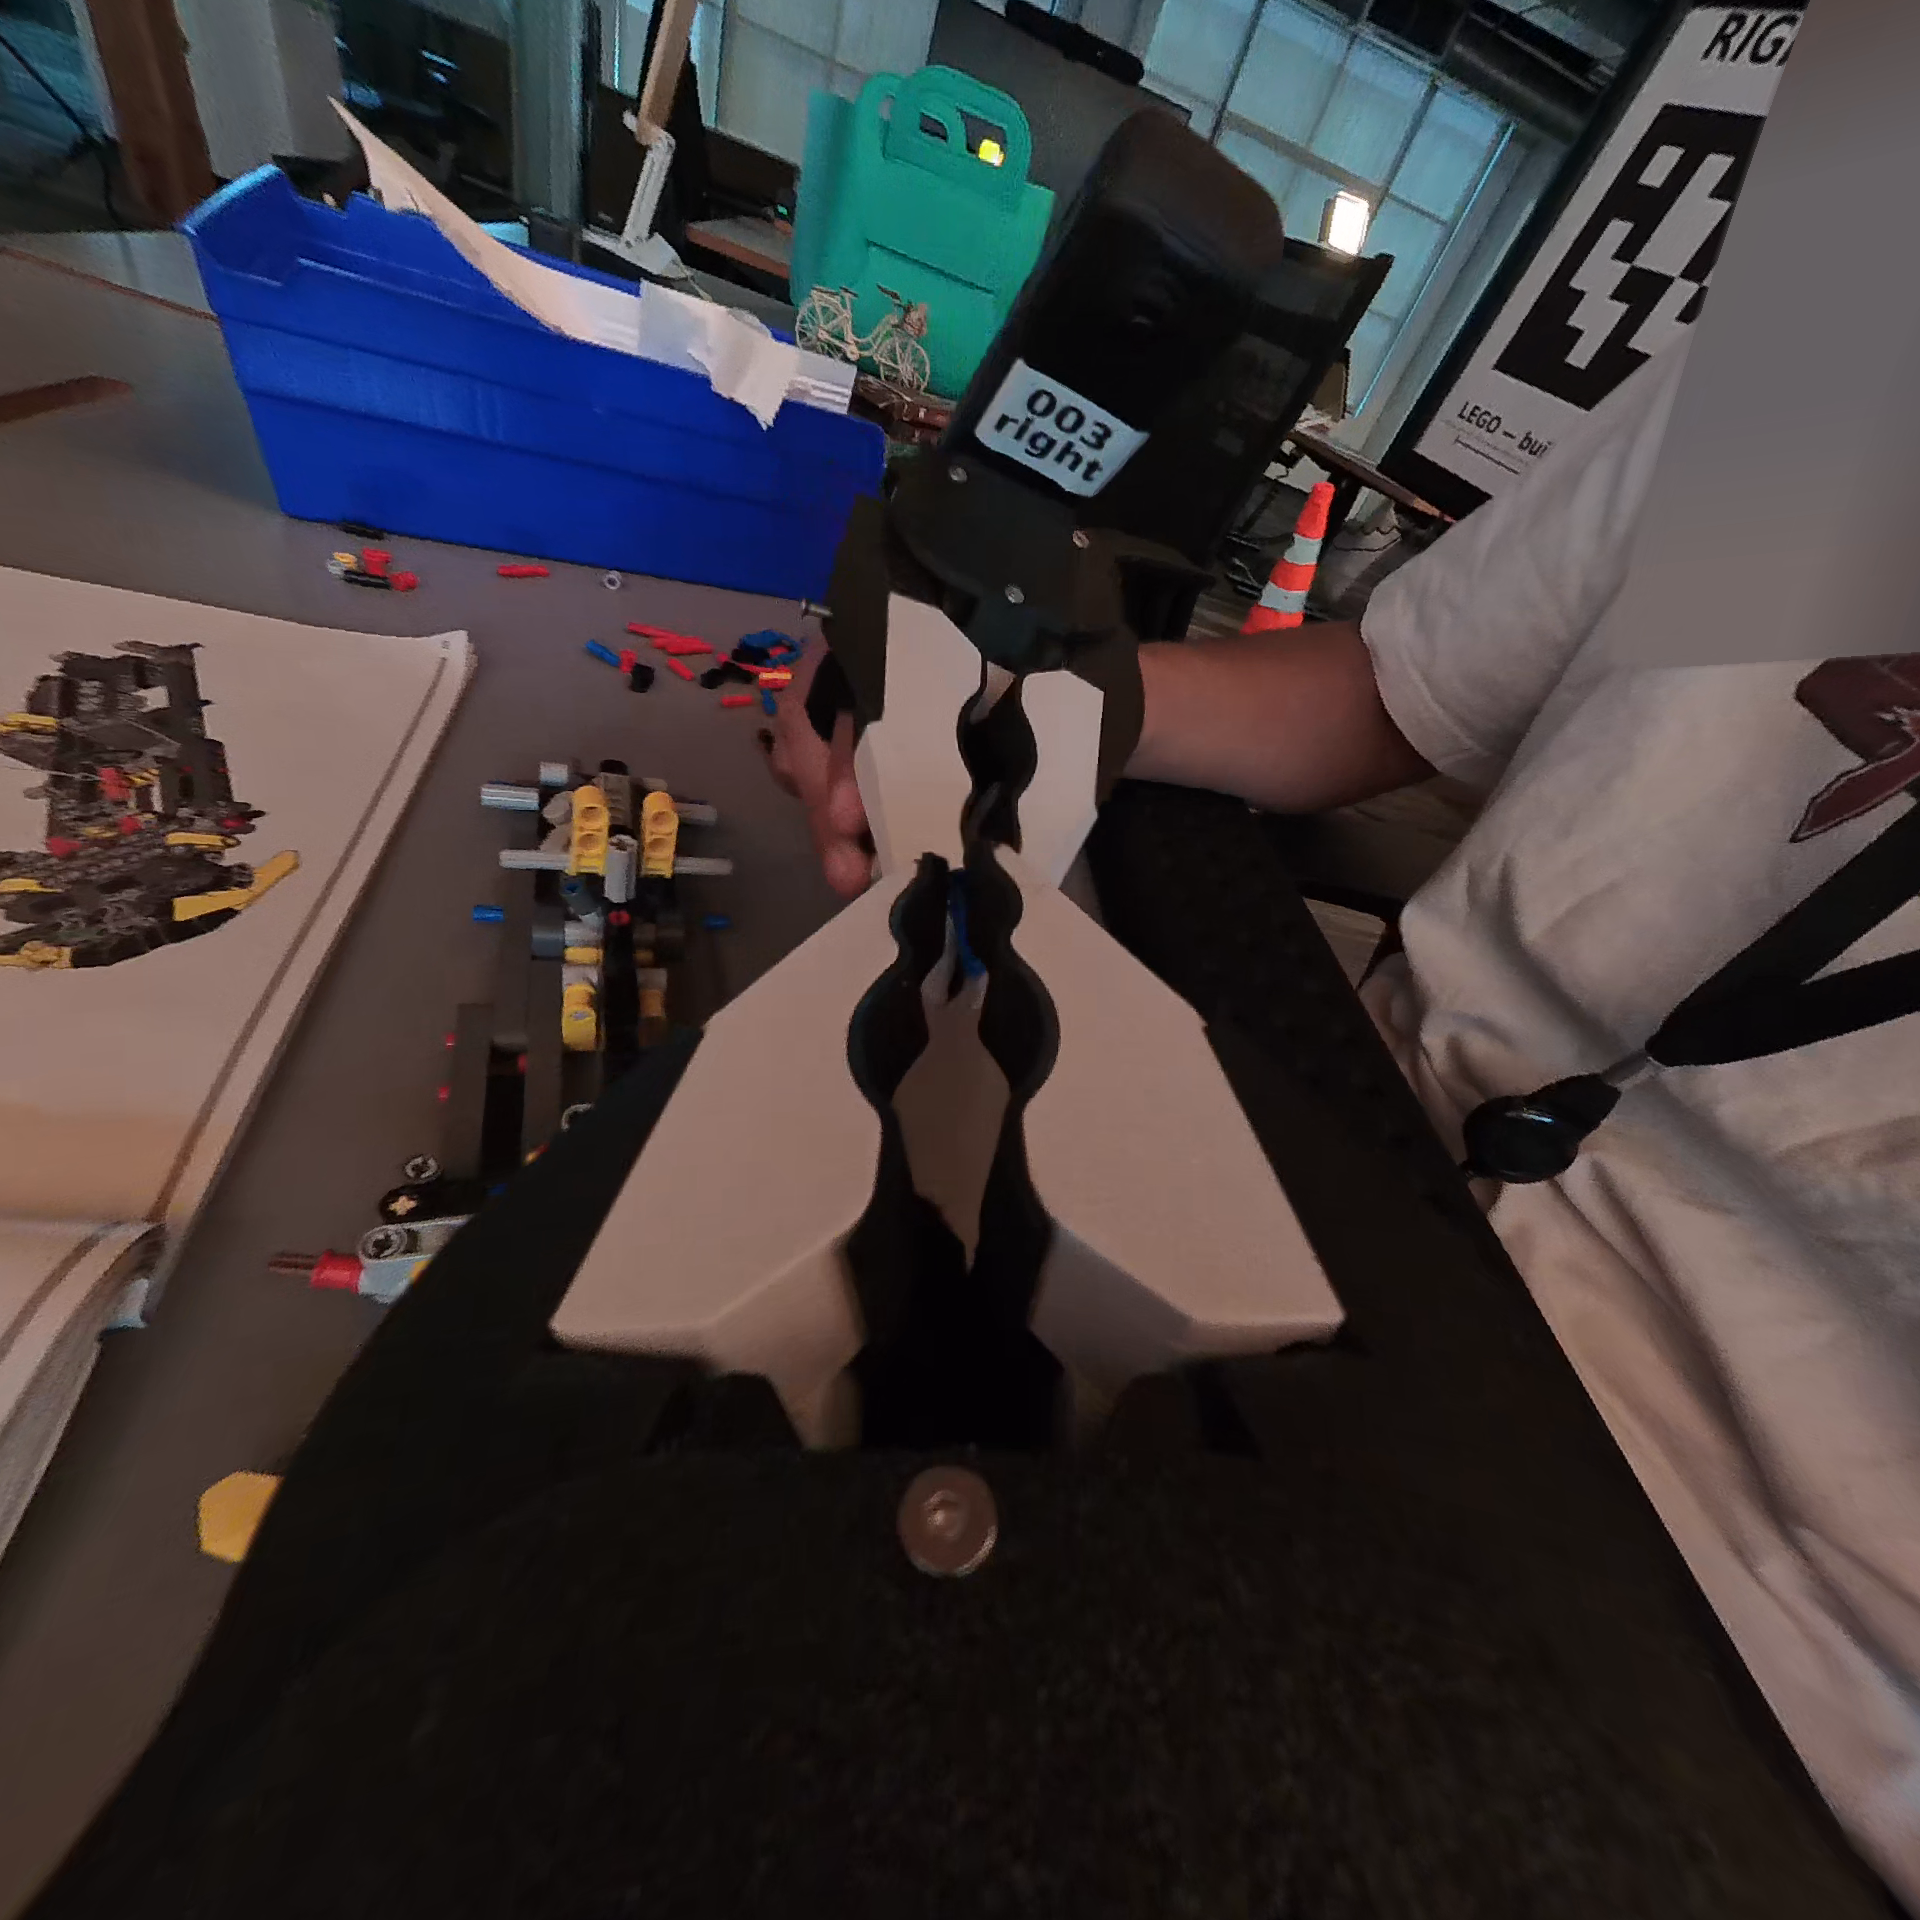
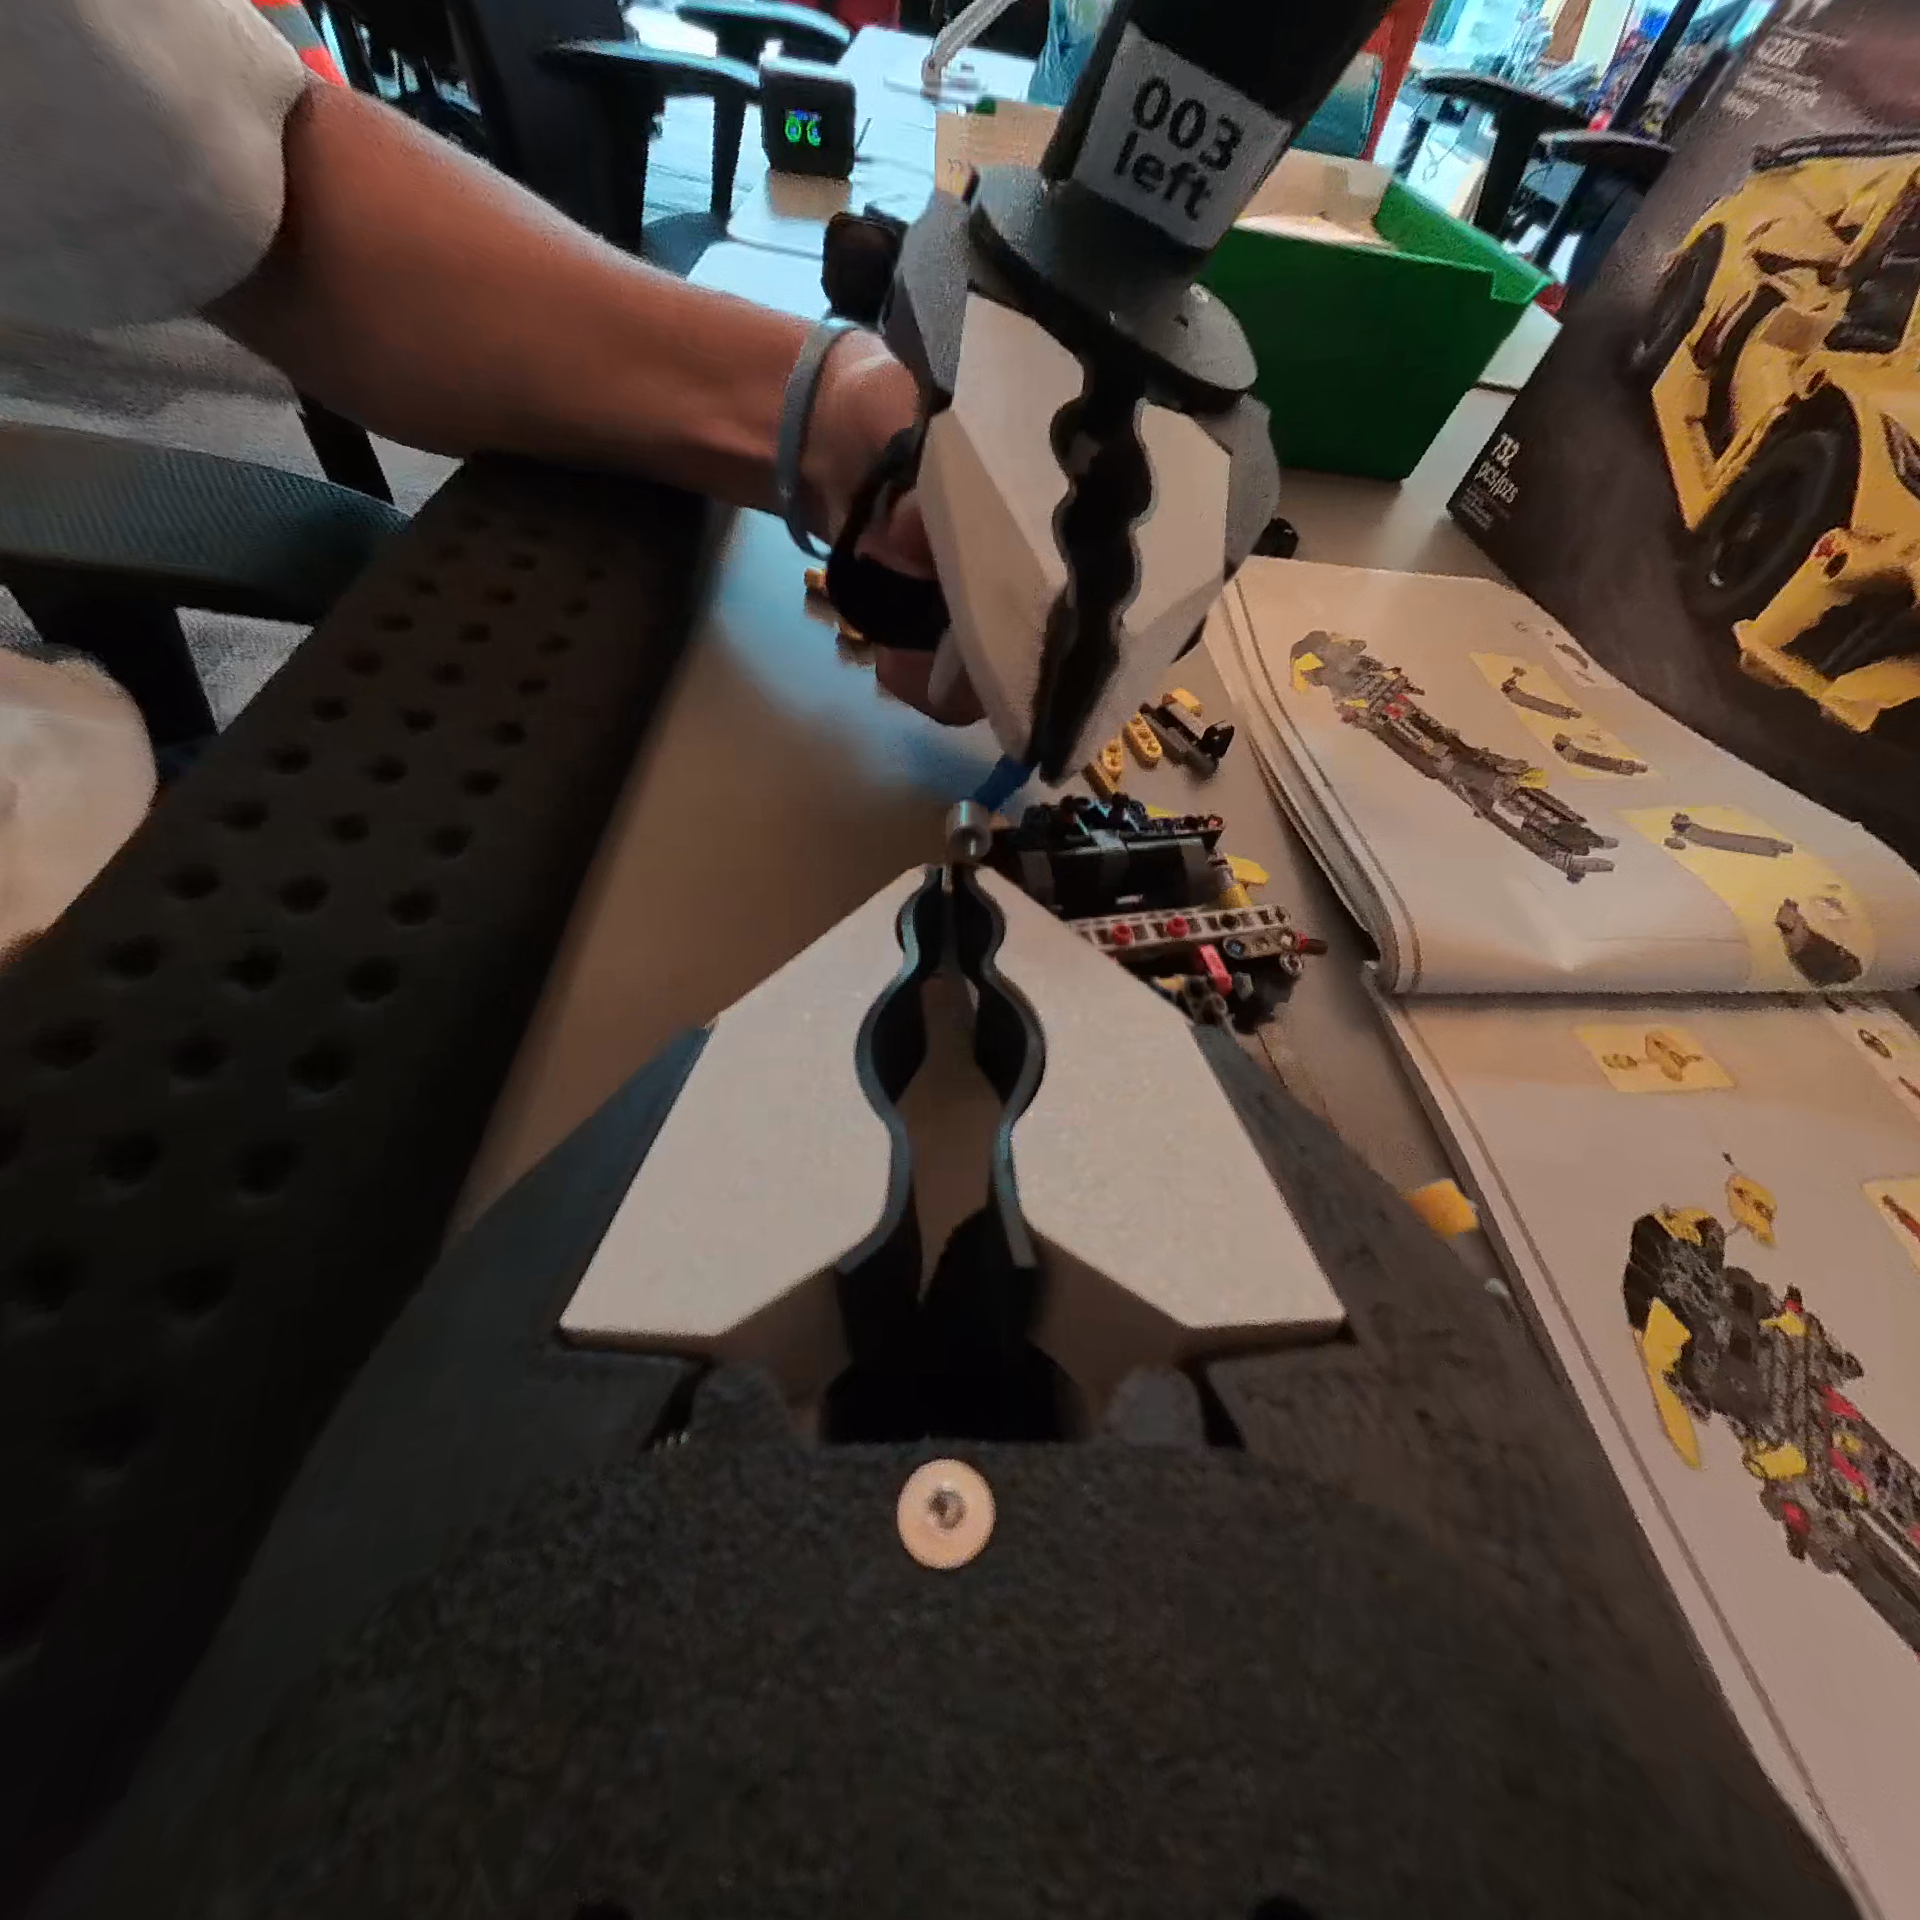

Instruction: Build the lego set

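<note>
Right wrist view: left gripper (image 2: 1023, 764) jaws clamp a thin blue plastic pin (image 2: 1001, 781); right gripper (image 2: 951, 883) jaws seemingly pinch a small grey bush (image 2: 969, 831) above the counter (image 2: 790, 790). Both light, slippery; grip mid-shaft.

Blue bin (image 1: 540, 436), teal bag (image 1: 920, 229), orange cone (image 1: 1294, 566), green bin (image 2: 1361, 343), possibly a clock (image 2: 805, 130).

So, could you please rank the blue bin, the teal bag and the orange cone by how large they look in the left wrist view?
1. blue bin, clearly largest.
2. teal bag.
3. orange cone, smallest.
The bag and cone stand farther from the camera, so true sizes stay unsure.
</note>
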### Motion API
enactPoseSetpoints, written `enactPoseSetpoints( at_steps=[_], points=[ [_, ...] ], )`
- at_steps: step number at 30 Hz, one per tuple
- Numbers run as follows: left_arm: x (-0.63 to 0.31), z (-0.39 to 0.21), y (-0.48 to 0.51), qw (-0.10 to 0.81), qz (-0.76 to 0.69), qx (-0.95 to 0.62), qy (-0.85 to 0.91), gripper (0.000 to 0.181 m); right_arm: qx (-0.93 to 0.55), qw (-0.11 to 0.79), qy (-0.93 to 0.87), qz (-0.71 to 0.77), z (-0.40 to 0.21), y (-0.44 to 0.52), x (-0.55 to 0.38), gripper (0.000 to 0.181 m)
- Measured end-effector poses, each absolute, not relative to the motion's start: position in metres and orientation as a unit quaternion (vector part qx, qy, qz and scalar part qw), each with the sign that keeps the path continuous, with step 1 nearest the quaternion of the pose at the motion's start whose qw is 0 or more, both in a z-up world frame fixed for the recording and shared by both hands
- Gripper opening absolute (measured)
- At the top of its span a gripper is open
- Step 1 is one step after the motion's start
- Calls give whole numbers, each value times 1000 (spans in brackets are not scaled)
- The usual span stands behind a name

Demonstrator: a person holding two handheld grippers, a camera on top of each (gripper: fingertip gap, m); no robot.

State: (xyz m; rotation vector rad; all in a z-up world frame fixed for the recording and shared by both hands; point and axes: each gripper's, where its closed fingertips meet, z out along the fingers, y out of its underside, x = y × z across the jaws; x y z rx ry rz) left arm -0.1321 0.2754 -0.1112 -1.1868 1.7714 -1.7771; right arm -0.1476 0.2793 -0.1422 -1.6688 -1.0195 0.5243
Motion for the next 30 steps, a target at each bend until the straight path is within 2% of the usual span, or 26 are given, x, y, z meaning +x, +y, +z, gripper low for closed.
enactPoseSetpoints(
  at_steps=[13, 19, 24, 30],
  points=[
    [-141, -93, 291, 218, -632, -443, 597, 2, -707, 564, -343, 254, -118, 290, -122, 1],
    [-195, -154, 286, 264, -410, -470, 735, 2, -714, 558, -361, 221, -123, 291, -122, 0],
    [-223, -195, 290, 237, -337, -493, 766, 2, -712, 537, -395, 220, -133, 284, -138, 1],
    [-227, -197, 291, 241, -311, -484, 782, 3, -714, 531, -399, 223, -134, 281, -137, 1]
  ],
)
